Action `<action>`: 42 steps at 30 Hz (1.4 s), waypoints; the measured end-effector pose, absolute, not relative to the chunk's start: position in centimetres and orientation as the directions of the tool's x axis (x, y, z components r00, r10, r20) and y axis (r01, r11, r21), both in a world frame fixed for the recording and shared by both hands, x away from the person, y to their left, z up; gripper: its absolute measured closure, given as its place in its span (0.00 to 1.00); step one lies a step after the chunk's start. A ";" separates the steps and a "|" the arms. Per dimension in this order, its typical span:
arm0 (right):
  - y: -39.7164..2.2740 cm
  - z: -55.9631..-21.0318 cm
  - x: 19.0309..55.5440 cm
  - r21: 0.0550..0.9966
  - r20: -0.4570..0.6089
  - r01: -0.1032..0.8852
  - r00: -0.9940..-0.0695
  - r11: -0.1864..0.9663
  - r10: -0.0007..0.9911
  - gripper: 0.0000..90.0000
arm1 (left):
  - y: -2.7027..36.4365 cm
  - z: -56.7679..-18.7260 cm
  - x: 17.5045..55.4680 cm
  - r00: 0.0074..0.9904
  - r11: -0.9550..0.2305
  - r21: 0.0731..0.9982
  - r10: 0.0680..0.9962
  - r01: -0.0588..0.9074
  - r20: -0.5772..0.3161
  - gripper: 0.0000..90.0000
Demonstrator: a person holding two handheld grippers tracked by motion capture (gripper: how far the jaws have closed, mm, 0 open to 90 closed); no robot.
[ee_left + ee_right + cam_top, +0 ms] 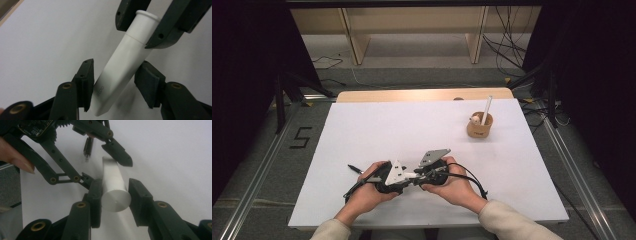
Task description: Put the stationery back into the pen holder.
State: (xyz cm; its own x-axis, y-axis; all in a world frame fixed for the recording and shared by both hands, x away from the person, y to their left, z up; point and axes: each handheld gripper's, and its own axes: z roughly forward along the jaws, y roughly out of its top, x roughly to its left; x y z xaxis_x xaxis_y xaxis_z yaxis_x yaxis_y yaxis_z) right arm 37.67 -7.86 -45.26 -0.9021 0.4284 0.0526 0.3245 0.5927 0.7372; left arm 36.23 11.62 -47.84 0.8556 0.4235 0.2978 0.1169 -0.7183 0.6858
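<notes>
A white tube (125, 60) with one round end and one flattened end hangs just above the white table sheet (412, 125), near its front edge. My right gripper (116, 200) is shut on the round end; its pads (96, 197) press both sides. My left gripper (115, 83) faces it from the other side and grips the flattened end, one pad (87, 80) flat against the tube and the other at its edge. In the high view the left gripper (406, 179) and the right gripper (417, 176) meet tip to tip, each in one of the person's hands.
A black pen (354, 168) lies on the sheet just left of the left hand. A tan cup (479, 127) stands at the back right with a white stick (486, 110) leaning in it. The table's wooden far edge (422, 94) borders the sheet.
</notes>
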 end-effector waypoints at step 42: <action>-11.2 -46.2 38.8 0.886 0.186 0.378 -0.821 0.268 0.540 0.42 | 11.4 -47.3 36.9 0.668 -0.280 0.836 0.732 0.471 -0.132 0.74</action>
